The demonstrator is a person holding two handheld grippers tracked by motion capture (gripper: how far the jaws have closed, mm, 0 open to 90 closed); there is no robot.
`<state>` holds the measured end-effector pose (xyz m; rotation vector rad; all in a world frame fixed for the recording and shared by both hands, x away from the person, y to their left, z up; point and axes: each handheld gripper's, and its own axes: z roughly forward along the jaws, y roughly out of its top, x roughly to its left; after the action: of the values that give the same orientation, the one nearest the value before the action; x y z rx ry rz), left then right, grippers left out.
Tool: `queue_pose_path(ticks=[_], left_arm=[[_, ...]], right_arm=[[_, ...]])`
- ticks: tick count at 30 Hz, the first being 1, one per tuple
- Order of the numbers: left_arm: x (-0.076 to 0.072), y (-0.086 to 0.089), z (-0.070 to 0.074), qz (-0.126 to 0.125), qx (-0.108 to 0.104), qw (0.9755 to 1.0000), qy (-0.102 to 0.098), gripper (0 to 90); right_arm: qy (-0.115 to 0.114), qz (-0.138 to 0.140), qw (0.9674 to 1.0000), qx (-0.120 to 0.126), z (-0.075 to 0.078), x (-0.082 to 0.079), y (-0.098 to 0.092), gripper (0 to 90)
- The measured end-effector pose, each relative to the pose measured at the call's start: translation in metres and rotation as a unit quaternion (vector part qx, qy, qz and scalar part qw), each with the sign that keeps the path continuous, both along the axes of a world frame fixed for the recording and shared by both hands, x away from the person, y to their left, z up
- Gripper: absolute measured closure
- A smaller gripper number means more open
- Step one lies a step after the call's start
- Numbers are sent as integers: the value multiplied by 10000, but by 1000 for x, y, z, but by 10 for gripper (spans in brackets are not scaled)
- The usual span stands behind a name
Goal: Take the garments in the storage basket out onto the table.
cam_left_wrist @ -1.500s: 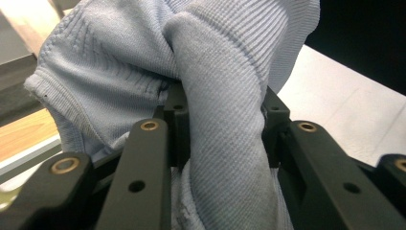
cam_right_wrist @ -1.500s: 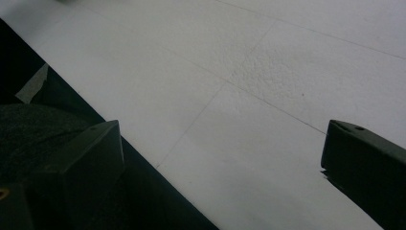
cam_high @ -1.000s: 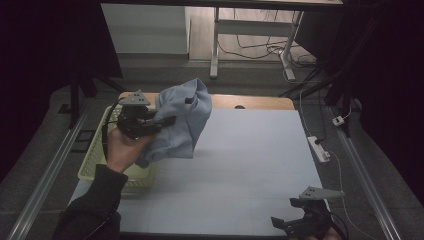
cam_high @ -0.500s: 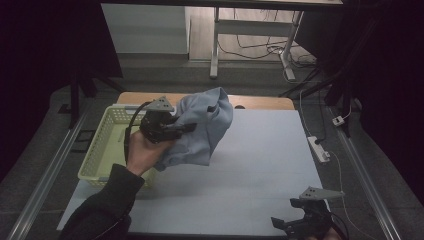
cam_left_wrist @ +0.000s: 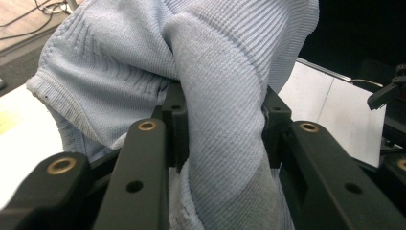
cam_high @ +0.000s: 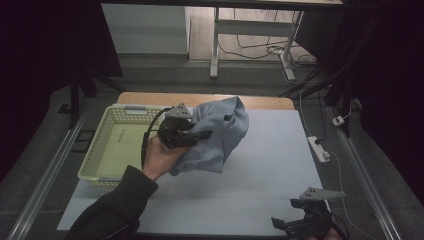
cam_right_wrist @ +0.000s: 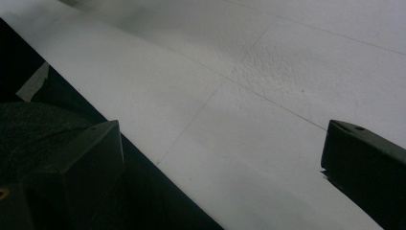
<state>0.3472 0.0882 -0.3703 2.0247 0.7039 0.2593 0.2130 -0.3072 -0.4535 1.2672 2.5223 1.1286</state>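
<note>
- One basket (cam_high: 102, 150) sits at the table's (cam_high: 270, 165) left edge; its visible floor looks bare
- One blue sweater (cam_high: 217, 132) (bunched, hanging downward) is clamped in the left gripper (cam_high: 200, 135), just right of the basket
- Right gripper (cam_high: 300, 225) rests at the near edge, jaws wide, holding nothing

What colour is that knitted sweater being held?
The sweater is light blue, seen best in the left gripper view.

light-blue knit garment (cam_high: 215, 135) | bunched, hanging | lifted above table, beside basket
</note>
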Motion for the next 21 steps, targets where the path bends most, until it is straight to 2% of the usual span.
queue_pose_path(ticks=[12, 21], left_arm=[[14, -21, -34, -48, 307, 9992, 263, 641], [24, -32, -63, -37, 522, 9971, 560, 636]], right_arm=[[-5, 2, 10000, -8, 0, 0, 0, 8], [-8, 6, 10000, -11, 0, -1, 0, 8]])
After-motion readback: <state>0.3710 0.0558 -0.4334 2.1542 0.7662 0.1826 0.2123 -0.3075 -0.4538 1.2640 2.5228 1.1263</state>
